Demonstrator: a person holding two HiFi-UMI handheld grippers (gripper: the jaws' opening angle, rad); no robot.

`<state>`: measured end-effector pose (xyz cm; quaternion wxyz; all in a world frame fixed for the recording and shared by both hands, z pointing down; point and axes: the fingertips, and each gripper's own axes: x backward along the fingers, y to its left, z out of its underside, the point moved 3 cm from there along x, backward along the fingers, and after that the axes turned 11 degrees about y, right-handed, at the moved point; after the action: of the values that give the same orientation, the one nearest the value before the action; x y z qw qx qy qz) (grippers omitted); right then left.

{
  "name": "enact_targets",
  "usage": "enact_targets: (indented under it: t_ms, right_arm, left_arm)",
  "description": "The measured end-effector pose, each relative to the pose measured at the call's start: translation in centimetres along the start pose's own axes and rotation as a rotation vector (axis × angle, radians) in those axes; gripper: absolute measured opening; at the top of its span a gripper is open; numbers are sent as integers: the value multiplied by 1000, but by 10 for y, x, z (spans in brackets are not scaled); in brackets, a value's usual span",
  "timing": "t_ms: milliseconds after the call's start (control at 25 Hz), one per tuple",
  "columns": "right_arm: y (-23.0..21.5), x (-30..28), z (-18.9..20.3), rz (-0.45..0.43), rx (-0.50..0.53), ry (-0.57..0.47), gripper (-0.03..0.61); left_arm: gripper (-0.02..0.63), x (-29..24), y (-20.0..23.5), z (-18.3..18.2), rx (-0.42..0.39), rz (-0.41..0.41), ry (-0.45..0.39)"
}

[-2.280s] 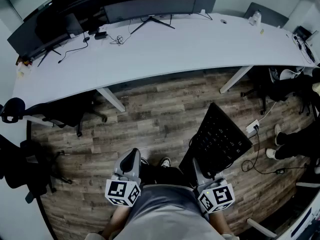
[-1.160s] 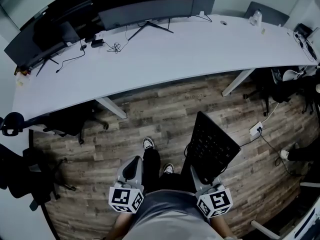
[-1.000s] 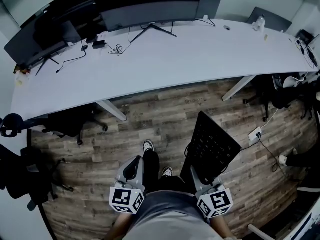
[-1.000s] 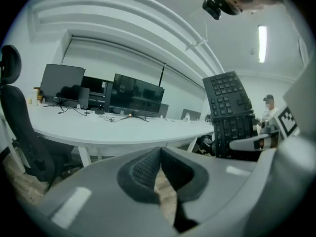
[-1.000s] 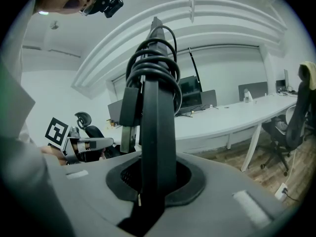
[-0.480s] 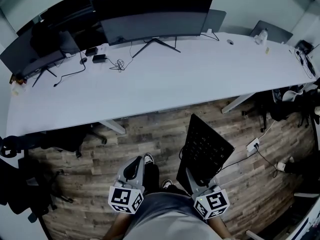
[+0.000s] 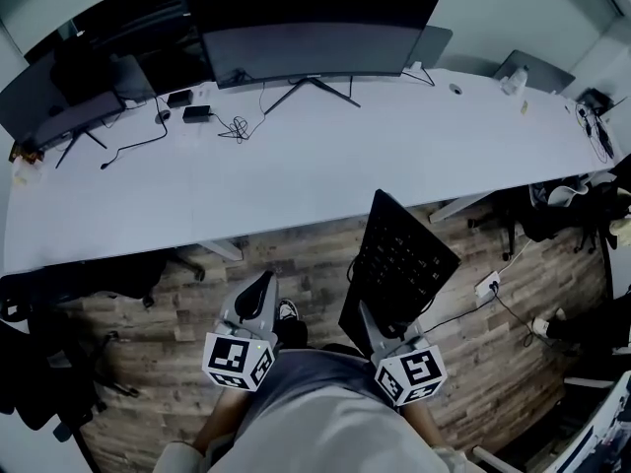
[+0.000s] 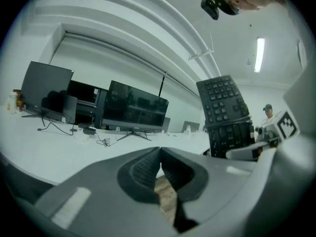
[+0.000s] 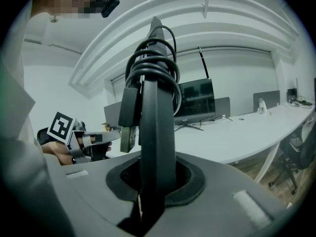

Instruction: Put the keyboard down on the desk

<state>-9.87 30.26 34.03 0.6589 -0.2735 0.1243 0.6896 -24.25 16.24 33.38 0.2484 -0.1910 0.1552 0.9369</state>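
The left tool [image 7: 260, 296] is held in front of the person's torso, above the wooden floor [image 7: 296, 264]. In the left gripper view its jaws are pressed together at the tips, with nothing between them.

The right tool [image 7: 371, 319] is held beside it, at about the same height. In the right gripper view its jaws pinch the near edge of the black keyboard [image 7: 399, 256], which stands on edge between the pads and rises straight up from them. The keyboard's cable [image 9: 154, 53] is coiled around its upper end.

In the head view the keyboard is held in the air, tilted, with the key side facing left. Its far end overlaps the near edge of the white bench [image 7: 315, 166]; whether it reaches over the bench cannot be told. It does not rest on the bench.

A shoe [image 7: 287, 310] shows on the floor between the two tools. A white power strip [image 7: 487, 286] lies on the floor to the right of the keyboard.

At the far side of the bench stands a wide curved monitor [image 7: 315, 28] on a splayed stand. A loose bundle of wire [image 7: 234, 127] lies in front of it. A second monitor [image 7: 59, 97] stands at the far left.
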Motion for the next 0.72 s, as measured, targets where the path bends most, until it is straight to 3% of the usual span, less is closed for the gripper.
enact_targets:
  t_ms: [360, 720]
  right_arm:
    - [10, -43, -45, 0, 23, -20, 71]
    - [12, -73, -64, -29, 41, 8, 71]
  left_arm:
    - [0, -18, 45, -25, 13, 23, -23]
    - [0, -35, 59, -31, 39, 34, -9]
